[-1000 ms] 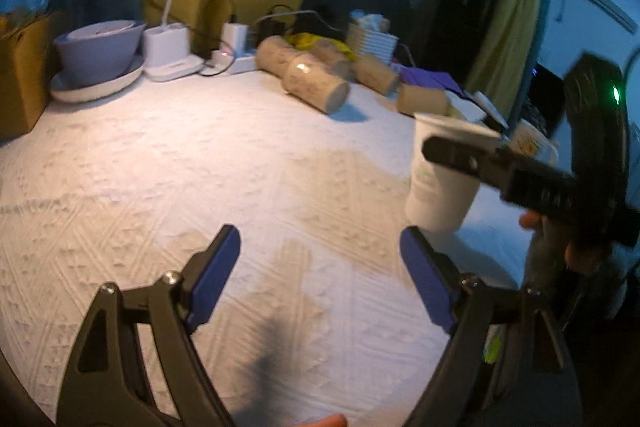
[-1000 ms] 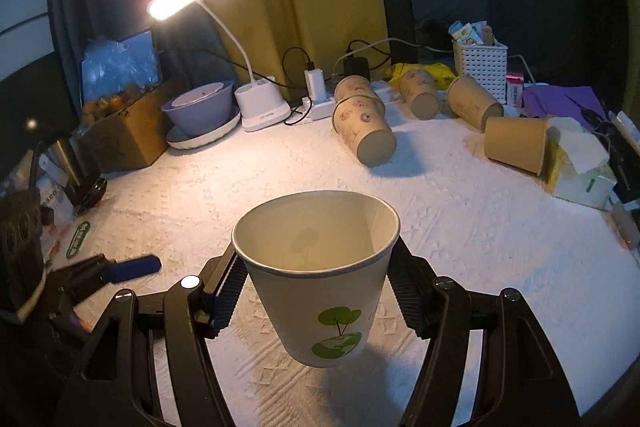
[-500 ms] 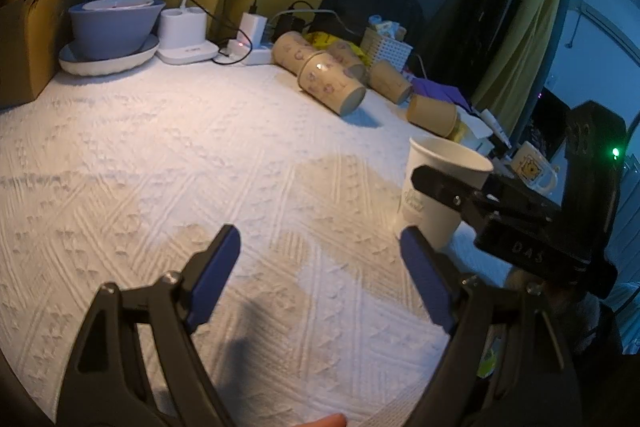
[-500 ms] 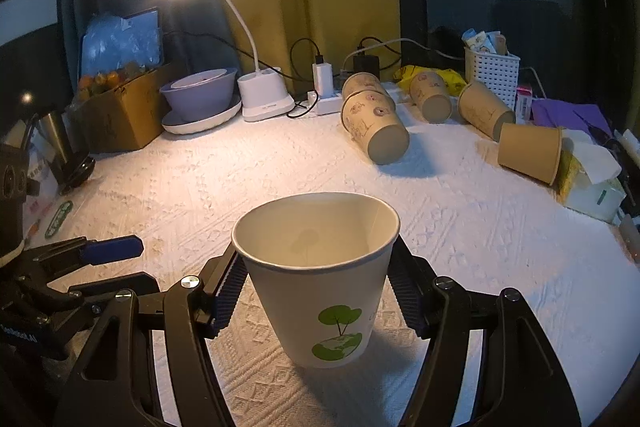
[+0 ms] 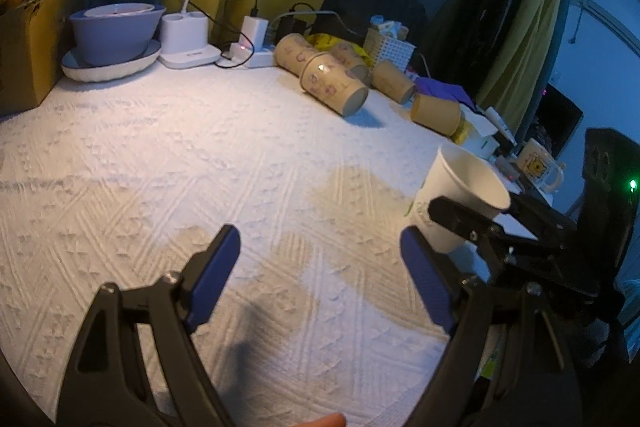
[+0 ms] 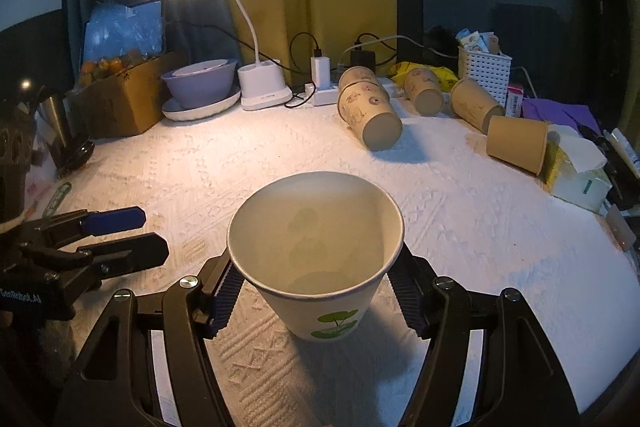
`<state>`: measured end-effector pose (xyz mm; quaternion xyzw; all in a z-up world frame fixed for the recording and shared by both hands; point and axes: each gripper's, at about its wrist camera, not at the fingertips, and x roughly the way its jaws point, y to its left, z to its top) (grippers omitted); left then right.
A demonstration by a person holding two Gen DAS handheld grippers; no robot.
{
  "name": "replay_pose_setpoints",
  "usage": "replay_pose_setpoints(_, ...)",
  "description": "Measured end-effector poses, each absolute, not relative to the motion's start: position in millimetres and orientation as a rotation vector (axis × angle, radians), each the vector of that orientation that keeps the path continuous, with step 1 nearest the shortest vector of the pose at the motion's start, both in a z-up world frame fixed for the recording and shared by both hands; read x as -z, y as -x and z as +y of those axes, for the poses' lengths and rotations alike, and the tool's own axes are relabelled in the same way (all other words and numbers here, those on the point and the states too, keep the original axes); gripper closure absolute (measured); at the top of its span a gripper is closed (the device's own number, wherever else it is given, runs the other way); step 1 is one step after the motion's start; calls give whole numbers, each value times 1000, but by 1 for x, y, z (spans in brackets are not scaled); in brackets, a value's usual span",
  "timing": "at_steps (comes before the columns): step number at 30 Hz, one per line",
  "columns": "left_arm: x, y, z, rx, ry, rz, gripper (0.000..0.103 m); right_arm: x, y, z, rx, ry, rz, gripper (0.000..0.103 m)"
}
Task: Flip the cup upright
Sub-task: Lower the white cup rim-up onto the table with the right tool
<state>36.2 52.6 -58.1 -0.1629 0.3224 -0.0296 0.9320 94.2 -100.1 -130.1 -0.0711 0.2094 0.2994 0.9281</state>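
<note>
A white paper cup with a green leaf print [image 6: 320,267] stands upright, mouth up, on the white textured cloth [image 6: 460,211]. My right gripper [image 6: 316,299] is shut on the cup, one pad on each side of it. In the left wrist view the cup [image 5: 456,203] is at the right, between the right gripper's black fingers [image 5: 464,223]. My left gripper [image 5: 320,279] is open and empty over the cloth, to the left of the cup; it also shows in the right wrist view [image 6: 116,235].
Several brown paper cups [image 6: 368,115] lie on their sides at the back. A lit desk lamp [image 6: 260,83], a purple bowl on a plate [image 6: 200,87], a cardboard box [image 6: 120,99], a white basket [image 6: 484,67] and a tissue box [image 6: 576,163] line the edges.
My right gripper has lowered the upright cup until its base rests on the cloth. The left gripper stays open and has shifted slightly.
</note>
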Motion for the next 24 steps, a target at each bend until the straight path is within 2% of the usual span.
replay_pose_setpoints(2, 59, -36, 53, 55, 328, 661, 20, 132, -93, -101, -605, 151, 433, 27)
replay_pose_setpoints(24, 43, -19, 24, 85, 215, 600, 20, 124, -52, -142, -522, 136, 441, 26)
